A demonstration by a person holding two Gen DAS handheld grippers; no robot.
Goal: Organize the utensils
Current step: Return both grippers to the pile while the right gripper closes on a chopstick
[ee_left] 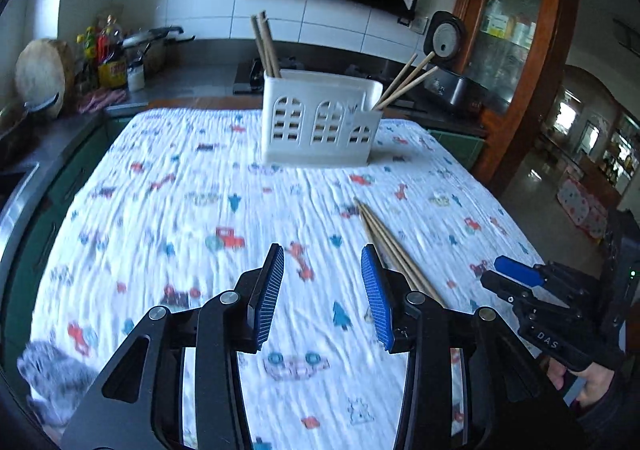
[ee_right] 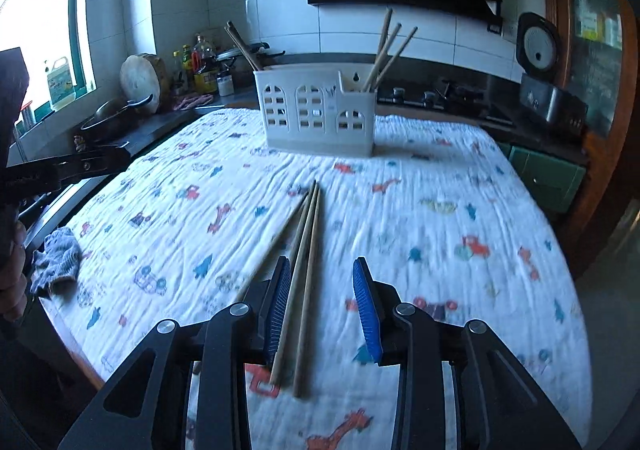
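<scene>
A white utensil holder [ee_left: 320,122] [ee_right: 316,118] stands at the far middle of the patterned tablecloth [ee_left: 160,210]. Wooden chopsticks stick out of both its ends [ee_right: 384,50]. Loose chopsticks [ee_right: 308,250] lie on the cloth, running between the fingers of my right gripper [ee_right: 322,260] close to its left pad. That gripper is open, with its pads not pressing on them. My left gripper [ee_left: 322,248] is open over bare cloth with nothing between its fingers. The same loose chopsticks [ee_left: 380,234] lie just right of it. My right gripper [ee_left: 516,274] shows at the right edge, held by a hand.
A crumpled grey rag [ee_right: 56,258] [ee_left: 52,374] lies at the table's near left corner. Behind the table runs a dark counter with bottles [ee_right: 200,66], a pan [ee_right: 112,114], a round board [ee_right: 142,76] and a rice cooker [ee_right: 548,98]. A wooden cabinet [ee_left: 516,30] stands at the right.
</scene>
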